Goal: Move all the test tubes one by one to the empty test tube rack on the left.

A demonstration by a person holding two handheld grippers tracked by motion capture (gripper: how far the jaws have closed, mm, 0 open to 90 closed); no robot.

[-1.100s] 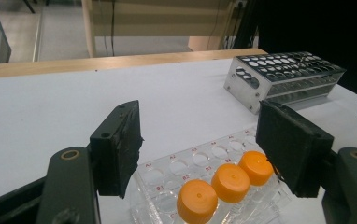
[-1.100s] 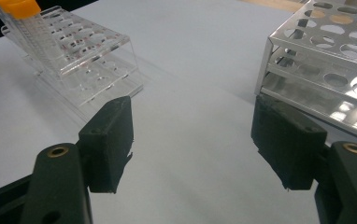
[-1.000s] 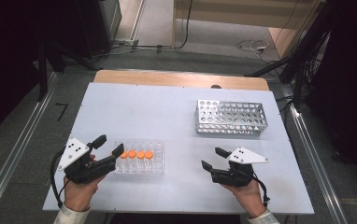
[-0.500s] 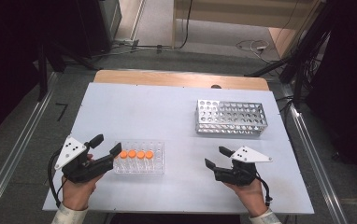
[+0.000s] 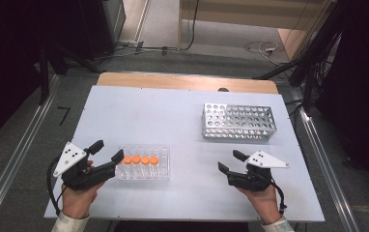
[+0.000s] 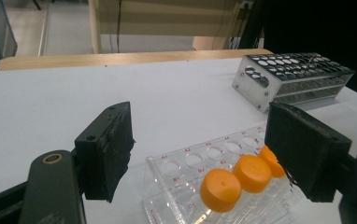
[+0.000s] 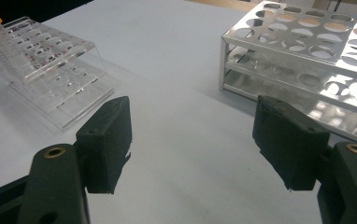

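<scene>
we hold the left gripper [image 5: 109, 154] at the left end of the clear plastic rack [image 5: 144, 170], its jaws spread and just now opening wider, pressing on nothing. the rack sits on the worktop [image 5: 173, 116] near its front left, with orange-capped tubes [image 5: 141, 159] in a row along its far side. our right gripper [image 5: 226, 162] rests open over bare worktop, well apart from the clear rack, with the metal rack [image 5: 238, 121] beyond it.

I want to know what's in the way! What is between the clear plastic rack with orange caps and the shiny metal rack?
Nothing: the high view shows bare white table between the clear plastic rack and the shiny metal rack.
</scene>
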